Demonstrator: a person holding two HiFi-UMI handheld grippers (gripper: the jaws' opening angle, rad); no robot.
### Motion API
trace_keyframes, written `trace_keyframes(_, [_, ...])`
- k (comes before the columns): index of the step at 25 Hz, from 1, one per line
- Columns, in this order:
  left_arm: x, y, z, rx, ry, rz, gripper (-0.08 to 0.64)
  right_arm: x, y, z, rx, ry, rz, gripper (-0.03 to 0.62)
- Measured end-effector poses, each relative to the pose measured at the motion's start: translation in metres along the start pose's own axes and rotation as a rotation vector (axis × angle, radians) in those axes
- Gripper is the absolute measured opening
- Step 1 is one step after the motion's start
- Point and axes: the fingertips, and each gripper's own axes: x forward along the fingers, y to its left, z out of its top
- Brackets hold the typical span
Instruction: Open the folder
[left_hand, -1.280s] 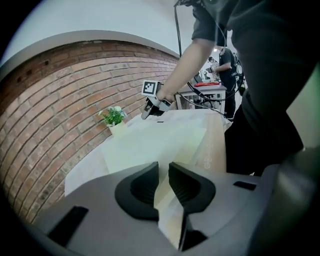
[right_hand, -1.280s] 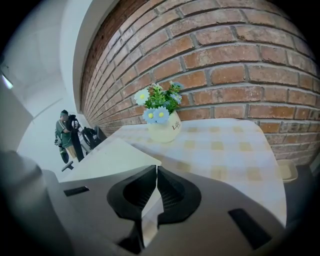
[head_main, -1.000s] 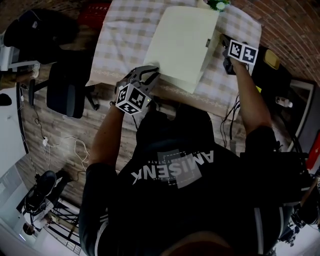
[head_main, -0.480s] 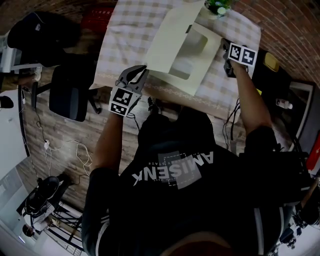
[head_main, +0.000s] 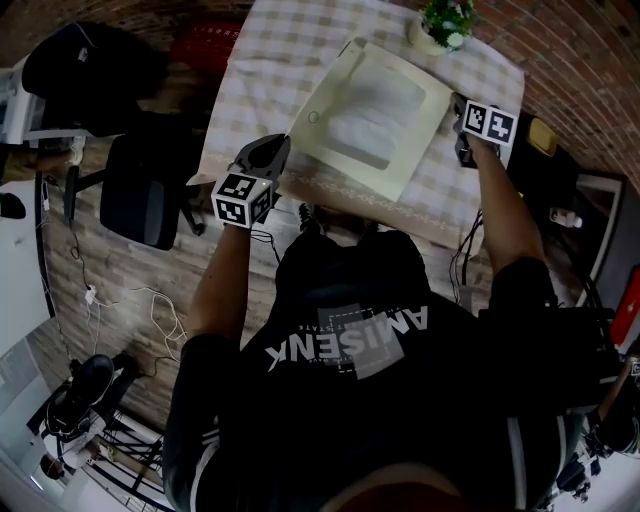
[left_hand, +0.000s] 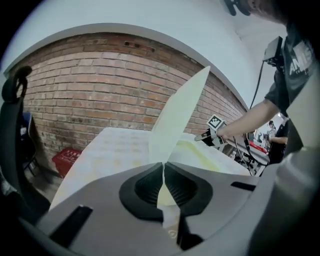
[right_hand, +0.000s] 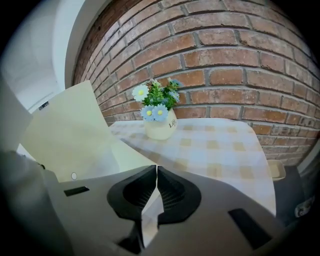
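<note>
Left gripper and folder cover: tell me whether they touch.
Touching. The left gripper view shows the left gripper shut on the folder cover, its edge pinched between the jaws.

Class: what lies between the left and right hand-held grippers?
The opened folder, in the head view, spans from left hand-held gripper to right hand-held gripper.

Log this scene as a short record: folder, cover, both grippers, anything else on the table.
folder: lies on the checked table, partly open, pale contents showing
cover: lifted, standing steeply along the folder's left side
left gripper: shut on the cover's edge
right gripper: shut on the folder's right edge
flower pot: on the table beyond the folder, apart from it
</note>
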Motion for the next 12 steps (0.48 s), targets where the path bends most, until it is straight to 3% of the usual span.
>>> trace_keyframes(3, [-0.001, 0.018, -0.005, -0.091, -0.014, 0.032, 0.025, 0.0, 0.0, -0.001, -0.003, 0.011, -0.015, 0.041])
trace_keyframes(8, [-0.002, 0.045, -0.013, -0.18, -0.021, 0.09, 0.02, 0.0, 0.0, 0.0, -0.019, 0.025, -0.041, 0.041])
trace_keyframes(12, [-0.001, 0.062, -0.02, -0.208, -0.015, 0.139, 0.021, -0.001, 0.0, 0.001, -0.013, 0.023, -0.055, 0.041])
